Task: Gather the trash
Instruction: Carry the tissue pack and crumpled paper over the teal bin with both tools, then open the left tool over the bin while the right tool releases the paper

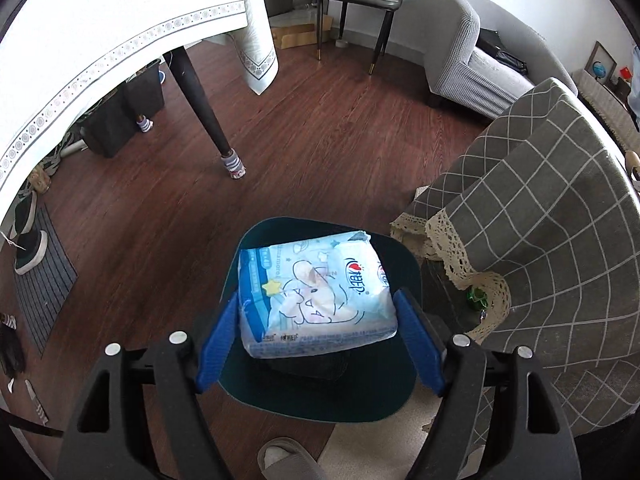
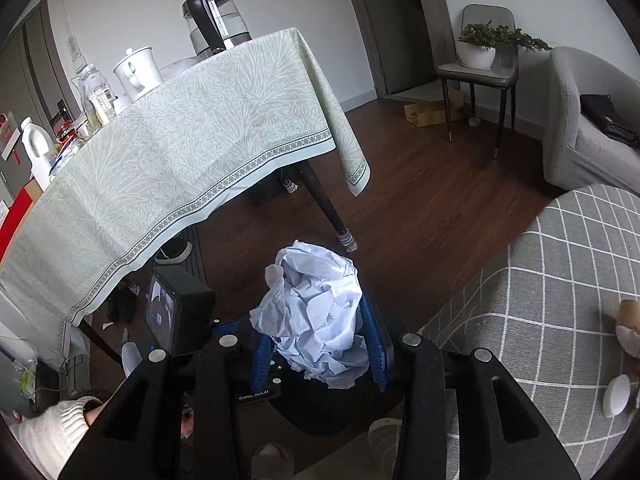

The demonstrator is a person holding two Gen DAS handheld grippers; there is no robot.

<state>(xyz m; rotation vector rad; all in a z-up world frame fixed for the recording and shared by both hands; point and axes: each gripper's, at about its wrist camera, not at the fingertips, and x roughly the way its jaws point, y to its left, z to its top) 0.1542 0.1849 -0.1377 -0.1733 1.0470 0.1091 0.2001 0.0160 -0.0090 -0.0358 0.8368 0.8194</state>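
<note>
Left gripper fingers spread wide either side of the tissue pack, pads apparently not pressing, directly over the dark bin on the floor for the drop, while right gripper pinches crumpled paper above the same bin, waiting.

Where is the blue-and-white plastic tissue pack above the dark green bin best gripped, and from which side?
Grip the blue-and-white plastic tissue pack across its two long side edges, coming from above. It lies flat, printed face up, over the dark green bin, and that width fits between the left hand-held gripper fingers.
</note>
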